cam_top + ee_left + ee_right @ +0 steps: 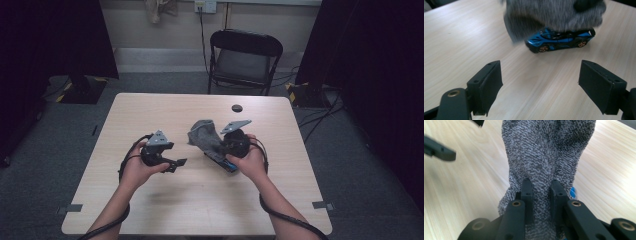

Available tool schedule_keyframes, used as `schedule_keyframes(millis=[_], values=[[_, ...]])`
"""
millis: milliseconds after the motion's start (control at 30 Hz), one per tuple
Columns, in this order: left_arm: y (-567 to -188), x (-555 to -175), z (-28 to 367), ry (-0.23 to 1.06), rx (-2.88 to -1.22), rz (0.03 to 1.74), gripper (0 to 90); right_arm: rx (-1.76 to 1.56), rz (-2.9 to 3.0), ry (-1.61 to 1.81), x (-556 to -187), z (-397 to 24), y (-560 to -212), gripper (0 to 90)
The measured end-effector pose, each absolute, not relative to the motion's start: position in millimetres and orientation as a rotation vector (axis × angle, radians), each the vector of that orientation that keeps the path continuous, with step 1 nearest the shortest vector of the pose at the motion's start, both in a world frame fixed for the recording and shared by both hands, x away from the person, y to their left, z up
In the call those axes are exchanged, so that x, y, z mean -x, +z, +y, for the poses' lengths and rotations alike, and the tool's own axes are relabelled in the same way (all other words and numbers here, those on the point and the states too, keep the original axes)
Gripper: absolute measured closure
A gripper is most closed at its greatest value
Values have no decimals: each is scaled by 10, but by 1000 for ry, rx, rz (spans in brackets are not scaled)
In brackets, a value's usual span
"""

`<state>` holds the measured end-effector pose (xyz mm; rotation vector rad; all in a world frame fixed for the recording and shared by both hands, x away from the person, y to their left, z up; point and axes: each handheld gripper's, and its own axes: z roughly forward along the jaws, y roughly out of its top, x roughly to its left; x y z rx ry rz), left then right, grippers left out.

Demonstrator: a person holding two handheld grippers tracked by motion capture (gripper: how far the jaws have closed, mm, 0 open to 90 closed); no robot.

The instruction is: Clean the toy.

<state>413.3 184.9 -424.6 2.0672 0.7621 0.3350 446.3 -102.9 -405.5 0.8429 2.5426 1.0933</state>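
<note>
The right gripper [216, 150] has its fingers [527, 192] clamped on a grey knitted cloth [544, 152], which is pinched between the two pads and hangs in front of them. In the high view the cloth [202, 134] is lifted off the table [150, 107] near its middle, bunched up beside the right hand [248, 159]. A blue toy car [560, 39] with gold wheels stands on the table just under the cloth; its top is partly covered by the cloth, and whether the two touch cannot be told. In the high view the car [221, 162] shows as a blue strip under the right gripper.

The left gripper [181, 163] is held by the left hand [136, 167] to the left of the car, well inside the near edge of the table. Its fingers [487, 82] stand wide apart with nothing between them and point toward the car's side.

A small dark round thing [237, 108] lies near the far edge of the table.
</note>
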Motion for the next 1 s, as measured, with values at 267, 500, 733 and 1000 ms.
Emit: schedule_keyframes(millis=[267,500,733,1000], values=[[-4182,-4062,2131,376,-2030,806,182,-741,2651,1076,-4366,-523,-4294,773],[-4192,-4047,2141,380,-2041,791,189,-661,2728,1050,-4282,-243,-4495,771],[-4213,-4056,1976,377,-2074,713,205,-650,2739,1070,-4287,-246,-4583,671],[-4359,-4106,1750,330,-2127,633,200,-698,2680,1091,-4284,-421,-4520,329]])
